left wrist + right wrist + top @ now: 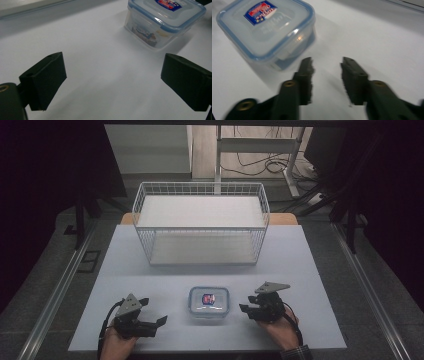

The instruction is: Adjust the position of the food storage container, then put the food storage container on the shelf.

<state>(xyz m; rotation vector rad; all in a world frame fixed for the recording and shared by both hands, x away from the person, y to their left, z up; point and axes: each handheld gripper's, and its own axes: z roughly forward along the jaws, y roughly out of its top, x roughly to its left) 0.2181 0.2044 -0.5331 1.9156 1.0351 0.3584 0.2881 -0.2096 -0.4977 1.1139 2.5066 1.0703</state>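
Observation:
A small clear plastic food box (209, 302) with a blue-rimmed lid and a red and blue label stands on the white table (150, 285) near its front edge. My left gripper (159, 323) lies to the box's left, open wide with bare table between its jaws; the box (163, 21) shows beyond them at the upper right. My right gripper (244, 309) sits just right of the box, open about halfway with nothing between the pads. In the right gripper view the box (267, 31) is at the upper left, close to the left fingertip (308, 65).
A white wire basket (201, 221) with a white board across its top stands at the back middle of the table. Dark curtains flank the table, and a desk frame with cables stands behind it.

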